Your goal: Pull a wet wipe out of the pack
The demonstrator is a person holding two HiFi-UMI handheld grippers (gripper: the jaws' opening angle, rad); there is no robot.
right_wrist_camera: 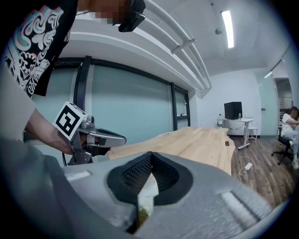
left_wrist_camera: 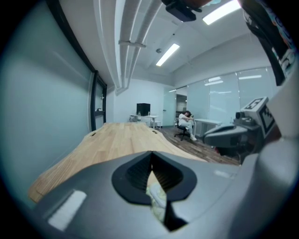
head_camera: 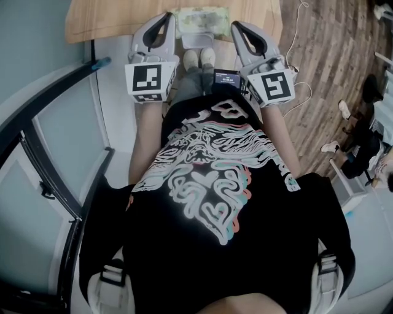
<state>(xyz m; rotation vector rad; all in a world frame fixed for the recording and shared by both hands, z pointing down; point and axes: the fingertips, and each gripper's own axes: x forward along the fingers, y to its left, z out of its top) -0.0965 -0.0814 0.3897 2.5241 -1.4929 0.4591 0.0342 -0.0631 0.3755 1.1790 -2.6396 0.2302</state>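
Observation:
The wet wipe pack (head_camera: 199, 19), green and white, lies flat near the front edge of the wooden table (head_camera: 110, 18). My left gripper (head_camera: 166, 18) hovers at the pack's left end and my right gripper (head_camera: 236, 26) at its right end, both pointing forward over the table edge. In the left gripper view the left gripper (left_wrist_camera: 150, 162) is shut, and a pale green patch of the pack (left_wrist_camera: 157, 200) shows through the slit behind the tips. The right gripper (right_wrist_camera: 150, 161) also has its tips together, with a white-green patch (right_wrist_camera: 145, 198) below. Neither holds anything that I can see.
The long table (left_wrist_camera: 117, 140) runs away ahead. A glass wall (right_wrist_camera: 126, 107) stands on the left. A person sits on a chair (left_wrist_camera: 186, 122) far off near a desk with a monitor (left_wrist_camera: 143, 110). A white cable (head_camera: 295, 55) lies on the wooden floor at right.

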